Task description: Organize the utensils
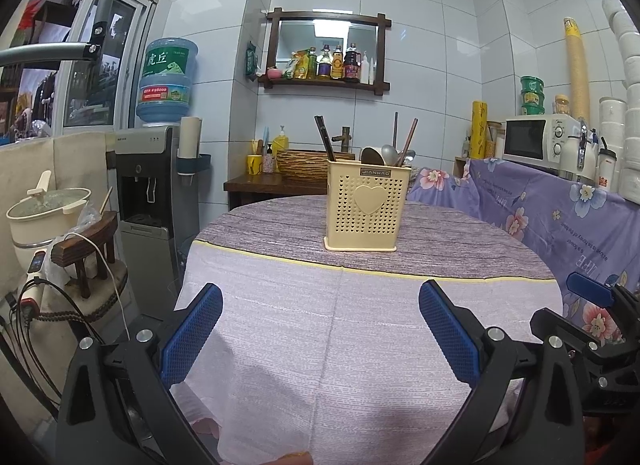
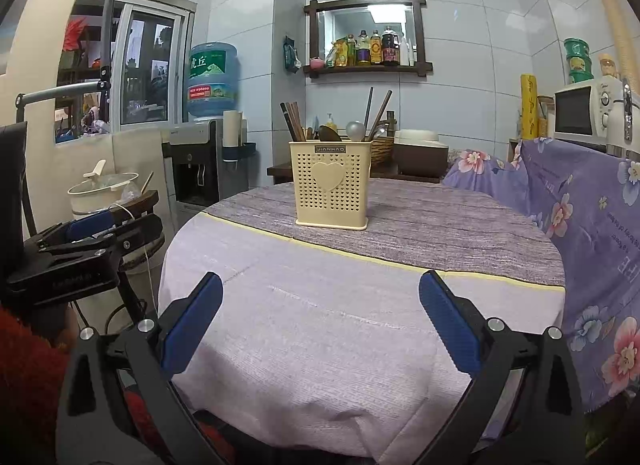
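Utensil holder, cream perforated plastic box with raised heart (image 1: 362, 207), stands upright on round table under lilac and grey woven cloth (image 1: 320, 325), well ahead of both sets of jaws, roughly centred between them. Inside it: dark chopsticks (image 1: 325, 143), grey metal ladle (image 2: 355, 130), brown-handled spoons, all upright. Left gripper (image 1: 320, 329) spread wide, nothing between blue pads. Right gripper (image 2: 320, 321) likewise spread, empty, over near cloth.

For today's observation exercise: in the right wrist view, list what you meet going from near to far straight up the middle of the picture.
Right gripper, open → pale pink cloth → yellow stripe → grey-purple cloth → cream utensil holder with chopsticks and spoons → wall shelf of bottles.
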{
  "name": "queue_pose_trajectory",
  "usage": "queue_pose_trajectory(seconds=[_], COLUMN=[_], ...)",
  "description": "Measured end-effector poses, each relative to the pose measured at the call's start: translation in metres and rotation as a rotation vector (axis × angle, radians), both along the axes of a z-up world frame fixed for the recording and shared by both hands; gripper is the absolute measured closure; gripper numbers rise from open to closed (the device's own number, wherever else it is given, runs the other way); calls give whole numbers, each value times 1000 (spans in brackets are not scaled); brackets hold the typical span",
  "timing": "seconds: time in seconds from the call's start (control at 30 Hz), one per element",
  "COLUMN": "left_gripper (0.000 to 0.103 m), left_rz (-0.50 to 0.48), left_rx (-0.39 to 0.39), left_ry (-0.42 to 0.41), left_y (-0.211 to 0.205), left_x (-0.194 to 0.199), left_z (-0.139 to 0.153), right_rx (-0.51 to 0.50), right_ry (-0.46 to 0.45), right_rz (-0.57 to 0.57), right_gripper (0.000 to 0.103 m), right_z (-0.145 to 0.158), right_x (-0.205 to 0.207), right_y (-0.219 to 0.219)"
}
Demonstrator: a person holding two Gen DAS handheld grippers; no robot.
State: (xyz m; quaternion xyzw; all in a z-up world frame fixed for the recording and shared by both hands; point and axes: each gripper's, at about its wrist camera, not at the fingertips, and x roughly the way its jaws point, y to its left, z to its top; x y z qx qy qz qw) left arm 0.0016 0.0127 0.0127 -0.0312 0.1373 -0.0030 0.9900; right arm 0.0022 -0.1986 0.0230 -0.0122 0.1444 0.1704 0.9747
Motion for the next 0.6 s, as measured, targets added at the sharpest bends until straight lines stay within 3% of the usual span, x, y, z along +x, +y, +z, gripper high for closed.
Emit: queue_pose_trajectory(seconds=[0.27, 0.6], left_gripper=[5, 5], left_rz=[-8, -3], left_rx=[6, 9], left_ry=[-30, -9], left_y=[-2, -2], left_x=[-4, 0], left_z=[0, 1], right_rx=[0, 0], right_ry=[0, 2], right_rz=[0, 1], right_gripper=[6, 6], right_z=[0, -2], right_x=[0, 0], right_y=[0, -1])
